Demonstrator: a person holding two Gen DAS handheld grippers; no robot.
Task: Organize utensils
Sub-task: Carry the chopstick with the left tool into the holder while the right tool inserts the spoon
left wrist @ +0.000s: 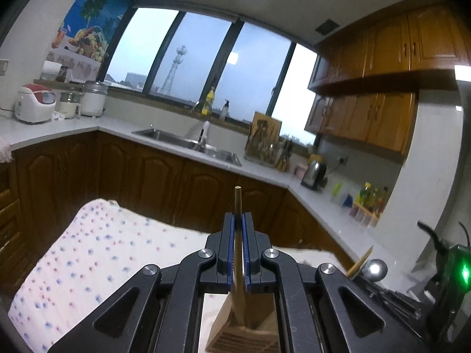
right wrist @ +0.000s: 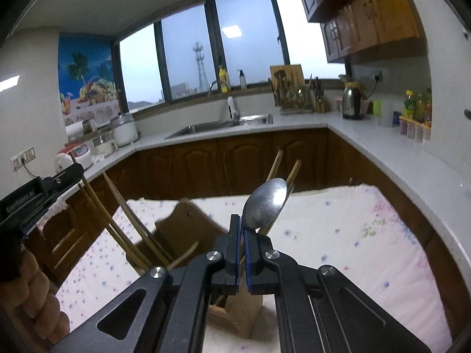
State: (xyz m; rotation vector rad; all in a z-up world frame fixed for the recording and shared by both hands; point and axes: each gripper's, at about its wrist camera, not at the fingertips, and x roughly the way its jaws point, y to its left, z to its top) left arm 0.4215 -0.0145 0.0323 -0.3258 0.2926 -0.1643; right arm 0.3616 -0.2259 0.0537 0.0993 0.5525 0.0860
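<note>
My left gripper (left wrist: 238,220) is shut on a wooden chopstick (left wrist: 238,203) that stands upright, its lower end in the wooden utensil holder (left wrist: 244,332) right below the jaws. My right gripper (right wrist: 242,223) is shut on a metal spoon (right wrist: 266,206), bowl up, over the same wooden holder (right wrist: 235,314). Several wooden chopsticks (right wrist: 129,220) lean out of the holder to the left and more (right wrist: 291,173) stick up behind the spoon. The left gripper's body (right wrist: 38,197) shows at the left of the right wrist view; the spoon bowl (left wrist: 374,269) shows at the right of the left wrist view.
The holder stands on a table with a white dotted cloth (left wrist: 88,253). Beyond it run dark cabinets and a white counter (right wrist: 382,147) with a sink (left wrist: 188,144), rice cookers (left wrist: 35,103), a kettle (right wrist: 351,103), a knife rack (right wrist: 294,94) and bottles (right wrist: 415,108).
</note>
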